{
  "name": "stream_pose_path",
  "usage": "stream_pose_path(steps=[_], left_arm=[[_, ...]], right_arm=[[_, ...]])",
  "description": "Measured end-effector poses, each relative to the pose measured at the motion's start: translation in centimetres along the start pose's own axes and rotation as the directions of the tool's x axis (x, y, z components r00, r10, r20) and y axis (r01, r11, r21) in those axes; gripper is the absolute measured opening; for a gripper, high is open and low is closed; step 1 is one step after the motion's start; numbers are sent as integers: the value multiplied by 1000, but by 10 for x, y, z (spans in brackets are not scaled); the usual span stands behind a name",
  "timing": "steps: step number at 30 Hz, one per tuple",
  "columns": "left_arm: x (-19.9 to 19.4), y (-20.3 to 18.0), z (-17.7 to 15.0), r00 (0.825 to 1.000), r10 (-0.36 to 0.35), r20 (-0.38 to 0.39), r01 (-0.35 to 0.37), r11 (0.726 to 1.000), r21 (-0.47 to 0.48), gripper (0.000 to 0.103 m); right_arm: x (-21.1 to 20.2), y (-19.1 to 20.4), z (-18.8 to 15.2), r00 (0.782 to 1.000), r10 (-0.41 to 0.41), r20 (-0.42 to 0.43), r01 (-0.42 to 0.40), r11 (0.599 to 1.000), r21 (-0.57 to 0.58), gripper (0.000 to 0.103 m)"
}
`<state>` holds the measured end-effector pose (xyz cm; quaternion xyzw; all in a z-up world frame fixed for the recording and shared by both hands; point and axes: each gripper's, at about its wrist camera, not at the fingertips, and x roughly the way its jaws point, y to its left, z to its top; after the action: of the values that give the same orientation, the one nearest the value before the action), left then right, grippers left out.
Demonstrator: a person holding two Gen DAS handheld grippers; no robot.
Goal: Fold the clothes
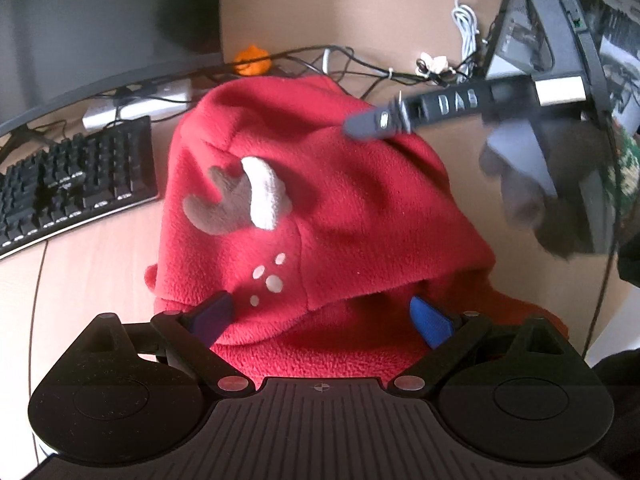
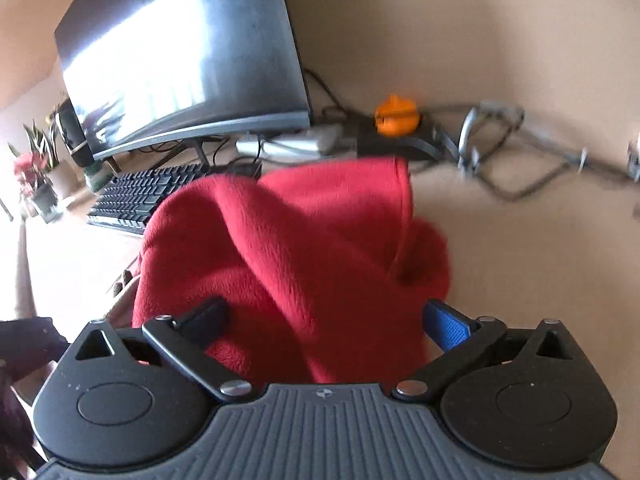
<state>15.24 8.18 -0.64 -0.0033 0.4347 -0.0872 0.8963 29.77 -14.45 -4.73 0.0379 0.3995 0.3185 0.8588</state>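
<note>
While red fleece fills the gap between both pairs of fingers, the scene is set out as follows.

Left hand-held gripper (image 1: pixel 322 316): the jaws are spread wide, with the red fleece garment (image 1: pixel 312 208) bulging between and over them; whether the cloth is actually pinched cannot be told.

Right hand-held gripper (image 2: pixel 326 322): the jaws are likewise set wide, with the red fleece garment (image 2: pixel 288 248) bunched between them; a true grip cannot be told. In the left wrist view it (image 1: pixel 376 124) is seen blurred at the far right, its tip at the garment's far edge.

Garment: it is heaped in a mound on the surface (image 1: pixel 88 280), in front of both grippers. A grey-and-white antler patch (image 1: pixel 244 200) and white dots (image 1: pixel 270 278) are seen on its left side.

Keyboard (image 1: pixel 68 184): black, laid on the surface left of the garment.

Monitor (image 2: pixel 180 56): placed at the far left, behind the keyboard, with glare on its screen.

Orange object (image 2: pixel 396 116): set at the far edge of the surface, against the wall.

Cables (image 1: pixel 352 64): tangled along the far edge, beyond the garment.
</note>
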Motion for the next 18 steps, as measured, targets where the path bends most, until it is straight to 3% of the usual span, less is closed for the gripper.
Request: stream_pose_path(steps=[10,14,18], left_arm=[[3,9,-1,1000,-27,-7,27,999,-35,98],[3,11,-3,999,-39,-2,39,999,-31,98],[0,11,-6,999,-50,4,50,999,-5,98]], right_arm=[[18,-11,1,992,115,-48,-109,988,109,103],[14,-6,1,996,85,-38,-81,992,97,103],[-8,8,-5,1000,-19,17,18,999,37,103]])
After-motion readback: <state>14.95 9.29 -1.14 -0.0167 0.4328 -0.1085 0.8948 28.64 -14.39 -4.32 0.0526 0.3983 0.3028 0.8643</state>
